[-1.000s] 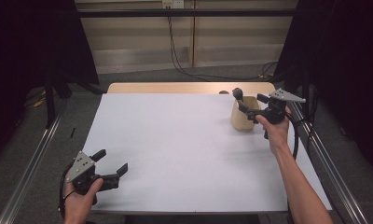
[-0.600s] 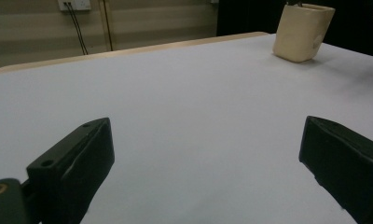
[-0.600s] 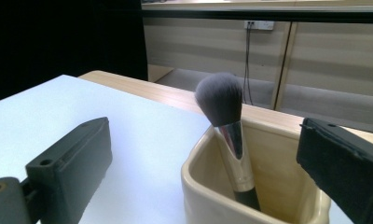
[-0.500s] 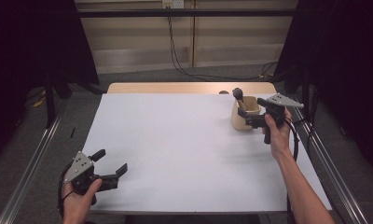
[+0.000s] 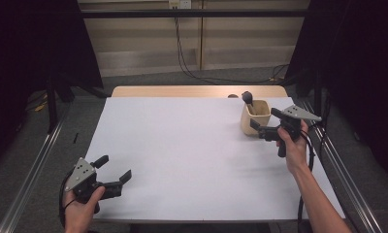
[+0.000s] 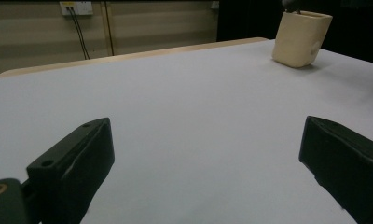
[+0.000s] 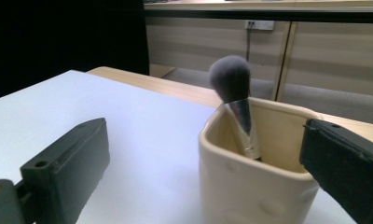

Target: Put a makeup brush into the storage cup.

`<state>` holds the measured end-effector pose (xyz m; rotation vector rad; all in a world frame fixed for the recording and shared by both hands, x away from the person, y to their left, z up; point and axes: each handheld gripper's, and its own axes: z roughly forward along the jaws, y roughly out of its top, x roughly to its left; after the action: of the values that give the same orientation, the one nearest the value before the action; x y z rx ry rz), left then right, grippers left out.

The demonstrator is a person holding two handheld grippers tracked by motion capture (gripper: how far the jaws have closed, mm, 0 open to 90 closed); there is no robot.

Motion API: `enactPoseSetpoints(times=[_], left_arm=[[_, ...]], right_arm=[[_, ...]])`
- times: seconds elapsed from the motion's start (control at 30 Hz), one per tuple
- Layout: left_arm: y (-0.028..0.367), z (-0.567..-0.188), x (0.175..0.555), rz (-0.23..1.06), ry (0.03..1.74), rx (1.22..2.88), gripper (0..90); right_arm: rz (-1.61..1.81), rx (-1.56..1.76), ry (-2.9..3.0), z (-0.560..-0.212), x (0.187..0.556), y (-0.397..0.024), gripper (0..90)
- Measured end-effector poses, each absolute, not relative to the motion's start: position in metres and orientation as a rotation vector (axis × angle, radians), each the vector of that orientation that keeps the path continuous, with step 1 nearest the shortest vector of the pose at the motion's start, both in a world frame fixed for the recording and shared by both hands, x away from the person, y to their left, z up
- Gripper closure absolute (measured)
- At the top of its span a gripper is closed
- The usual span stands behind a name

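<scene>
Two tongs sit over the white worktop (image 5: 192,155). The left tongs (image 5: 115,170) gape wide, holding nothing. Just ahead of the wide-open right tongs (image 5: 265,122) stands a cream square ceramic cup (image 7: 254,182), a grey-tufted brush (image 7: 233,93) leaning inside, seemingly untouched.

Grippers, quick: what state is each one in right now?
Left gripper: open, holding nothing.
Right gripper: open, holding nothing, beside the cream square ceramic cup.
</scene>
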<state>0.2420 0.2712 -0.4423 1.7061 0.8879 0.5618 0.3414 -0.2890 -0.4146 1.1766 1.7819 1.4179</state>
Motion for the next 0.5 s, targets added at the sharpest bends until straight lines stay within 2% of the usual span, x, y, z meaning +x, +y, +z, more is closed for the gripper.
enactPoseSetpoints(times=[0.5], left_arm=[[0.273, -0.442, 0.239, 0.562, 0.890, 1.700, 3.3]], right_arm=[[1.415, 1.187, 1.782, -0.419, 0.315, -0.284, 0.0]])
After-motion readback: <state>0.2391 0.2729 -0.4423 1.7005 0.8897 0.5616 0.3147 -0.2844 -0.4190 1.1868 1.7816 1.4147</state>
